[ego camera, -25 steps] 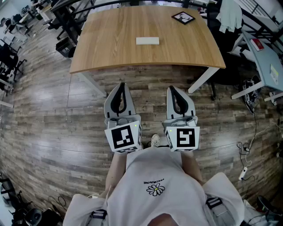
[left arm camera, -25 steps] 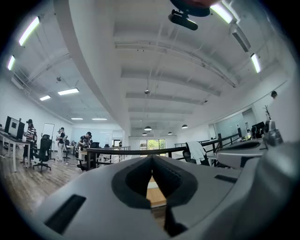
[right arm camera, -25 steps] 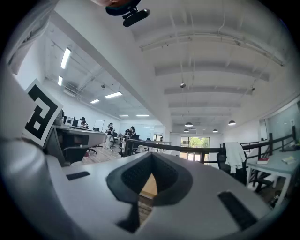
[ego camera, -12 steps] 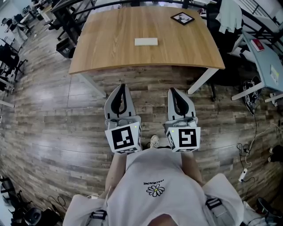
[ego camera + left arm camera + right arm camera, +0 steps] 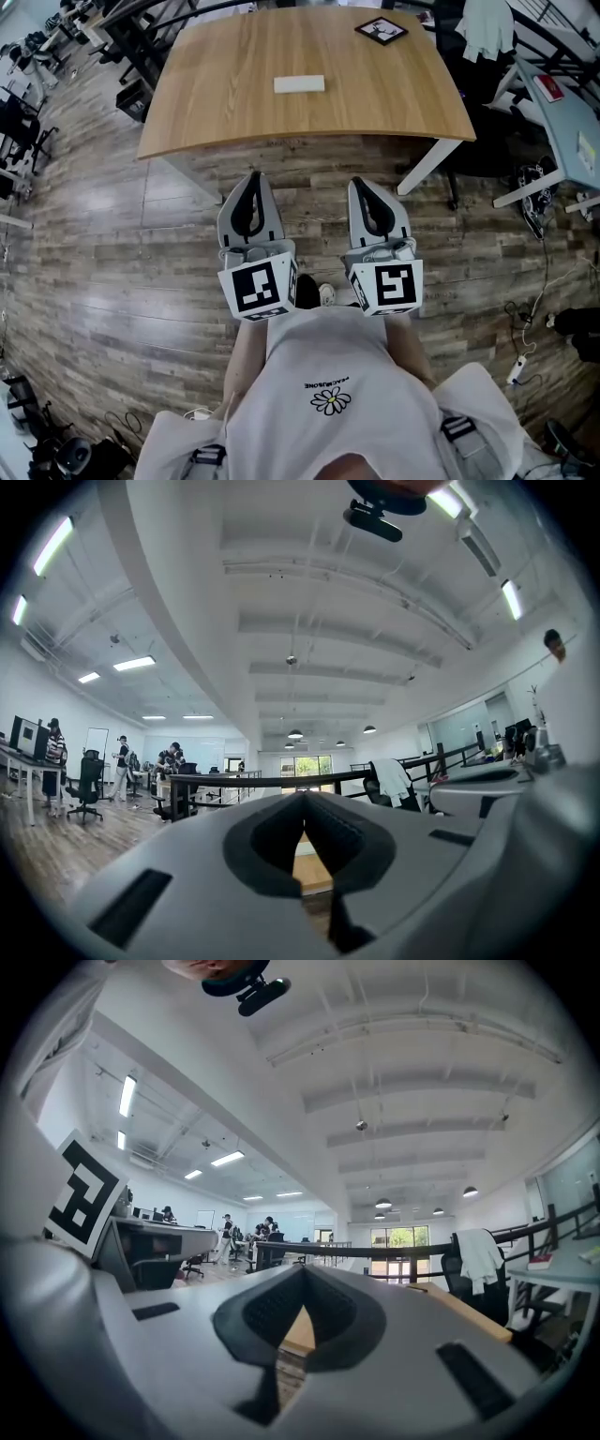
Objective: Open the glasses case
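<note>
Head view: left gripper [image 5: 252, 178] and right gripper [image 5: 362, 185], jaws together and empty, point toward the glasses case [image 5: 299, 83] well ahead.

Left gripper [image 5: 252, 176]: jaws closed together, nothing between them, pointing level and forward.
Right gripper [image 5: 360, 184]: jaws closed, empty, level, parallel just beside the left.
Forearms [image 5: 242, 366]: drawn in close, largely hidden behind the marker cubes [image 5: 258, 289].
</note>
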{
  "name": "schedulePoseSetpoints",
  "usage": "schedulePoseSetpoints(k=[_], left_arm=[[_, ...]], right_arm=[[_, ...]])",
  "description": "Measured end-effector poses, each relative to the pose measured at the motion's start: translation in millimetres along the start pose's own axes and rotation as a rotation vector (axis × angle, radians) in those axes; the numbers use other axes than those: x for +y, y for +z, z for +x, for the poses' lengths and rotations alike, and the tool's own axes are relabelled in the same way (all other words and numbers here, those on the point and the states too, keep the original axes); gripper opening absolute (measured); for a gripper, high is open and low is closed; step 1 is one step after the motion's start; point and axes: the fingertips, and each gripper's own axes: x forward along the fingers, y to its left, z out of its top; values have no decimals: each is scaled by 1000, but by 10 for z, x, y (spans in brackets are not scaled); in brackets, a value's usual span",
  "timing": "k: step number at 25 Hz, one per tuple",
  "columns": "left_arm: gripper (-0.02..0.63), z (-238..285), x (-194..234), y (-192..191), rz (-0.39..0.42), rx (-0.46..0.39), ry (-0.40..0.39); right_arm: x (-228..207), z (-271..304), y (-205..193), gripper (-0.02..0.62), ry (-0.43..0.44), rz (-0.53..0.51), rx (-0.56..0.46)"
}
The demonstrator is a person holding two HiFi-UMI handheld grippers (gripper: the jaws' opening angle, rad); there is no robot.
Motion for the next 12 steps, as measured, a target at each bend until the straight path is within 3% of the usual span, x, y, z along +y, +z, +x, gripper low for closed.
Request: schedulePoseSetpoints(k=[8,12], left_arm=[[16,272,166,-83,-20,0,35],[15,572,229,-109,-18,-28,25]], right_arm=[[-28,237,-108,8,39,-11,9],[-204,494,-104,8,24,61,-17]])
